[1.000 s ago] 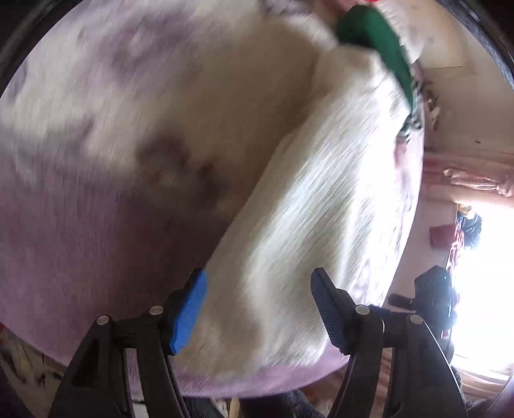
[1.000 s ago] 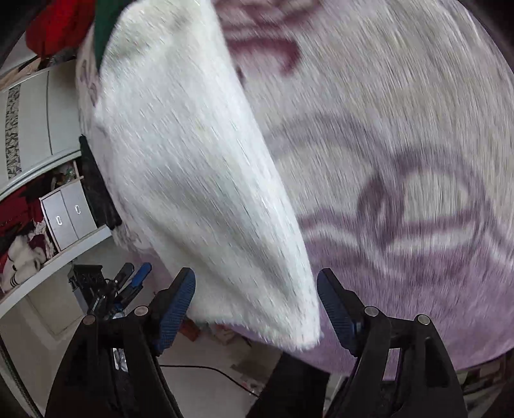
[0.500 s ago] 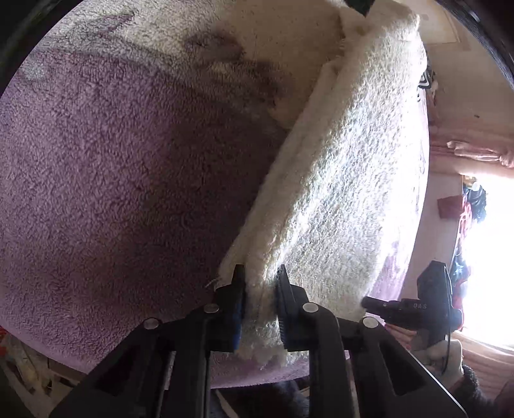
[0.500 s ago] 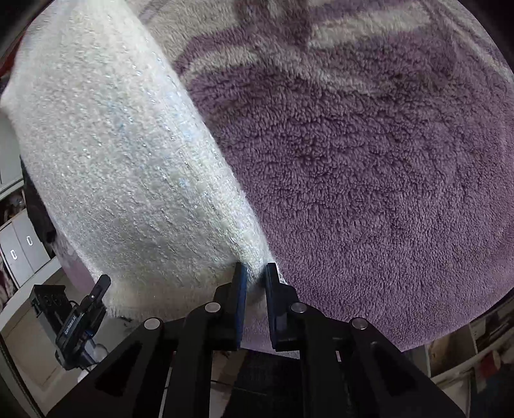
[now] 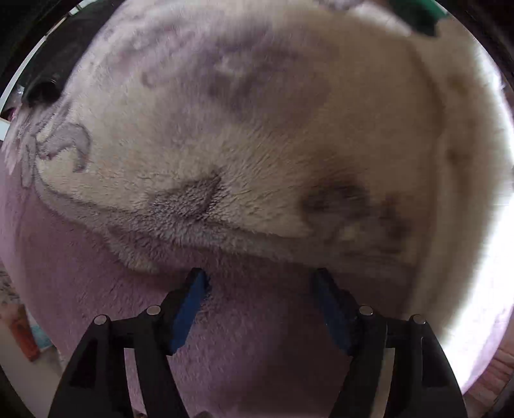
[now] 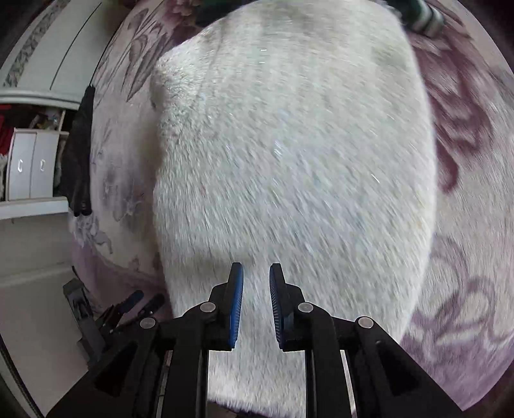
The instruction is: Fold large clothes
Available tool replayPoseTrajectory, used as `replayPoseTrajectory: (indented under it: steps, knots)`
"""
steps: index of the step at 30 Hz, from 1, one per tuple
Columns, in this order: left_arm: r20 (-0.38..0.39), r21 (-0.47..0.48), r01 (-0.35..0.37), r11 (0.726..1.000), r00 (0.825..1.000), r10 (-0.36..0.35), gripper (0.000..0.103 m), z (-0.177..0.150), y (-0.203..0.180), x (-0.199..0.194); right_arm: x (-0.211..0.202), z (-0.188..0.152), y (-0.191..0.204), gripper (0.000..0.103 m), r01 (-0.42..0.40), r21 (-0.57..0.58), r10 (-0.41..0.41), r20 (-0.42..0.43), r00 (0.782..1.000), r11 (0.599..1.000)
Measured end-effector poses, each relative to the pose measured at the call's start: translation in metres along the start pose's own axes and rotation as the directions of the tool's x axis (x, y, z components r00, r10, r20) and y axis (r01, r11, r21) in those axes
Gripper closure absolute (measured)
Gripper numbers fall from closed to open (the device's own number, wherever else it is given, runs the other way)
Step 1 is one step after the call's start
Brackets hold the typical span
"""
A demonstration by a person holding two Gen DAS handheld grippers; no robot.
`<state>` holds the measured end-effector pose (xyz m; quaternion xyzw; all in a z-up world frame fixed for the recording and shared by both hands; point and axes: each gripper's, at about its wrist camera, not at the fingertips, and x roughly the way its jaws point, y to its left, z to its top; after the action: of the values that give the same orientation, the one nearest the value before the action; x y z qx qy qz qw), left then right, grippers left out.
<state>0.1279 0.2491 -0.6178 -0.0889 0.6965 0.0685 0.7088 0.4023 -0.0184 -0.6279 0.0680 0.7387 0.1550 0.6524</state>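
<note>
A white fluffy garment [image 6: 289,144] lies flat on a purple-and-cream patterned blanket [image 6: 465,225]. My right gripper [image 6: 256,273] hovers over the garment's near part, pointing steeply down. Its jaws stand a narrow gap apart and are opening, with nothing pinched between the blue pads [image 6: 237,299]. In the left wrist view the garment [image 5: 465,160] shows only as a bright band along the right. My left gripper [image 5: 260,283] points straight down over the bare blanket [image 5: 225,144] beside it, its jaws wide apart and opening, holding nothing.
A green cloth [image 5: 417,16] lies past the garment's far end, seen as green and white stripes [image 6: 424,16] in the right wrist view. White cabinets [image 6: 29,167] stand left of the bed, a dark item [image 6: 78,154] hangs at its edge, and a black clamp stand [image 6: 96,315] is below.
Half a second ago both grippers were shut on the garment's near edge. Both have let go. The right one now hangs over the garment, the left over the blanket beside it.
</note>
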Motion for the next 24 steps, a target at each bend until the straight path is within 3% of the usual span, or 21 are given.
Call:
replayPoseTrajectory:
  steps: [1, 2, 4, 8, 11, 13, 14, 15, 17, 19, 21, 24]
  knots:
    - [0.022, 0.001, 0.014, 1.000, 1.000, -0.014, 0.014, 0.003, -0.002, 0.000, 0.017, 0.015, 0.008, 0.086, 0.050, -0.035, -0.052, -0.032, 0.998, 0.998]
    - [0.029, 0.002, 0.004, 1.000, 1.000, -0.005, 0.013, 0.004, -0.004, 0.000, 0.035, 0.022, 0.007, 0.087, 0.085, -0.066, -0.089, -0.065, 0.994, 0.994]
    - [0.033, -0.011, 0.020, 1.000, 0.999, -0.020, 0.000, 0.006, -0.009, 0.004, 0.056, 0.035, 0.010, 0.089, 0.130, -0.110, -0.141, -0.100, 0.985, 0.985]
    - [0.086, -0.019, -0.020, 1.000, 0.996, 0.021, 0.000, 0.006, -0.016, 0.003, 0.067, 0.055, 0.016, 0.092, 0.131, -0.086, -0.143, -0.149, 0.978, 0.988]
    - [0.026, -0.031, 0.001, 1.000, 1.000, 0.000, 0.000, 0.017, -0.029, 0.006, 0.040, 0.058, 0.015, 0.091, 0.102, -0.137, -0.123, -0.154, 0.980, 0.985]
    - [-0.008, -0.066, 0.017, 0.998, 1.000, -0.018, 0.000, 0.035, -0.031, 0.001, 0.012, 0.053, 0.015, 0.088, 0.023, -0.137, -0.040, -0.126, 0.991, 0.990]
    - [0.019, -0.082, 0.025, 0.996, 1.000, -0.023, 0.000, 0.040, -0.031, -0.012, -0.005, 0.049, 0.003, 0.083, -0.003, -0.116, -0.009, -0.107, 0.994, 0.993]
    - [0.065, -0.086, 0.028, 0.996, 0.998, -0.023, 0.000, 0.046, -0.035, -0.031, -0.020, 0.040, -0.013, 0.071, -0.023, -0.078, 0.016, -0.088, 0.996, 0.997]
    - [0.153, -0.076, 0.065, 0.995, 0.987, -0.052, 0.000, 0.058, -0.048, -0.069, -0.042, 0.026, -0.047, 0.063, -0.060, 0.006, 0.060, -0.042, 0.997, 0.998]
    - [0.235, -0.048, 0.130, 0.990, 0.965, -0.115, 0.000, 0.074, -0.077, -0.109, -0.052, 0.009, -0.081, 0.063, -0.062, 0.080, 0.062, 0.010, 0.998, 0.995]
    - [0.264, 0.019, 0.189, 0.982, 0.946, -0.187, 0.000, 0.094, -0.118, -0.128, -0.052, -0.007, -0.101, 0.063, -0.080, 0.121, 0.069, 0.087, 0.994, 0.989]
    - [0.249, 0.106, 0.186, 0.977, 0.946, -0.207, 0.000, 0.128, -0.171, -0.116, -0.034, -0.004, -0.119, 0.063, -0.122, 0.183, 0.106, 0.097, 0.990, 0.976]
